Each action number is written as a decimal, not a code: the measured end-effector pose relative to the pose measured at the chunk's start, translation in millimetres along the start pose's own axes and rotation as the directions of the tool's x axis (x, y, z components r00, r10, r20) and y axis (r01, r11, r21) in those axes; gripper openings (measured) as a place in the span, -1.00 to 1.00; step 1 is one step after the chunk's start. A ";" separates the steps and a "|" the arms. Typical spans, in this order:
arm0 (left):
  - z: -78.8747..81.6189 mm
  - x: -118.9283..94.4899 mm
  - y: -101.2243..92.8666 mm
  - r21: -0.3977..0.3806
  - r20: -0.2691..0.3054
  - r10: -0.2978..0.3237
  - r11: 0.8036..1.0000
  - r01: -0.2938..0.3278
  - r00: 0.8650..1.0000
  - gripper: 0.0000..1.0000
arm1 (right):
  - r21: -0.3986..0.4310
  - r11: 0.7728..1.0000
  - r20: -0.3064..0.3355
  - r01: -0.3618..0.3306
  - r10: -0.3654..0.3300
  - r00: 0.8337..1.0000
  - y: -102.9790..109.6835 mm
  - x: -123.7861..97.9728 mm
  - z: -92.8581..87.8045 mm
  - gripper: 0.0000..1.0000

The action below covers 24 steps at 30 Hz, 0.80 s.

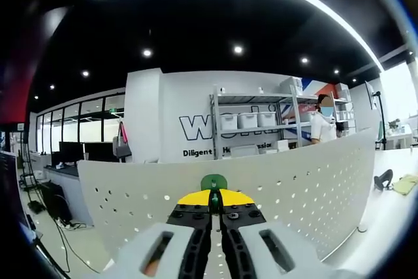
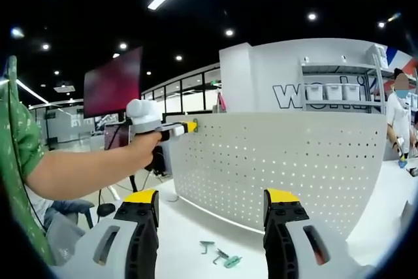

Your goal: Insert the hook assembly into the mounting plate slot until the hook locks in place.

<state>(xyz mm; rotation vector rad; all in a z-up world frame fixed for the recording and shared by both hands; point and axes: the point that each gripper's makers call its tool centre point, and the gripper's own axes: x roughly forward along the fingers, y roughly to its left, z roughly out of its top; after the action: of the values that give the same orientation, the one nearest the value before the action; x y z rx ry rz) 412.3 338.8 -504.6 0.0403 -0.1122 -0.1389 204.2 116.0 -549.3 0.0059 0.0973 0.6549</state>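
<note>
Right now your left gripper [image 1: 216, 208] is clenched on the green hook [image 1: 213, 183], whose rounded end pokes out just past the yellow jaw tips, its long axis running straight ahead along the jaws toward the white perforated plate [image 1: 313, 181]. The plate stands upright directly beyond the tips, and the hook sits at about its top edge; you cannot tell from the left gripper view whether it touches.

Your right gripper [image 2: 212, 204] is released, its two jaws well apart with nothing between them. Just ahead of them and between them, three small green hooks [image 2: 219, 255] lie loose on the white table [image 2: 183, 227], pointing different ways. Beyond those stands the perforated plate [image 2: 281, 161], one panel, curved by the lens.

The right gripper view shows what the other cannot: your hand [image 2: 140, 148] holding the left gripper [image 2: 189, 126] out level from the left, its yellow tip at the plate's upper left corner.

Farther off stand one metal shelf rack [image 1: 251, 125] with three white bins, and one person [image 1: 323, 122] beside it.
</note>
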 end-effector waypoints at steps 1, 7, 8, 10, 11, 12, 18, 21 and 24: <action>-0.2 0.3 -0.4 -0.002 0.000 -0.001 1.000 0.001 1.000 -0.95 | -0.001 1.000 0.000 0.001 -0.001 1.000 -0.2 -0.2 0.0 0.32; -1.5 2.5 -1.8 -0.004 -0.002 -0.001 1.000 0.001 1.000 -0.95 | -0.002 1.000 -0.003 0.004 -0.004 1.000 -1.4 -1.2 -0.3 0.32; -1.9 3.1 -1.9 -0.004 -0.003 -0.001 1.000 0.001 1.000 -0.95 | -0.001 1.000 -0.003 0.005 -0.005 1.000 -1.6 -1.2 -0.2 0.32; -2.6 3.8 -1.8 -0.005 -0.005 0.000 1.000 0.000 1.000 -0.95 | -0.002 1.000 -0.003 0.005 -0.005 1.000 -1.9 -1.2 0.0 0.31; -2.7 3.9 -1.7 -0.005 -0.005 0.000 1.000 0.000 1.000 -0.95 | -0.002 1.000 -0.002 0.005 -0.005 1.000 -1.8 -1.2 0.2 0.31; -2.8 4.0 -1.5 -0.005 -0.005 0.001 1.000 -0.001 1.000 -0.95 | -0.002 1.000 -0.002 0.006 -0.006 1.000 -1.8 -1.3 0.2 0.31; -4.6 5.5 -1.2 -0.006 -0.009 0.000 1.000 0.000 1.000 -0.95 | 0.001 1.000 -0.001 0.008 -0.008 1.000 -2.3 -1.7 -0.5 0.31; -6.1 5.9 -1.3 -0.005 -0.012 0.000 1.000 0.000 1.000 -0.95 | 0.001 1.000 0.000 0.009 -0.009 1.000 -2.2 -1.9 0.1 0.31; -6.8 6.0 -1.2 -0.006 -0.012 0.001 1.000 -0.001 1.000 -0.94 | 0.003 1.000 0.001 0.010 -0.010 1.000 -2.6 -1.9 0.2 0.31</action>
<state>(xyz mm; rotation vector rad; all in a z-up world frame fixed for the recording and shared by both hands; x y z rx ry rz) 418.8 337.0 -510.7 0.0352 -0.0994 -0.1378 204.3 112.8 -549.0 0.0084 0.0969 0.6450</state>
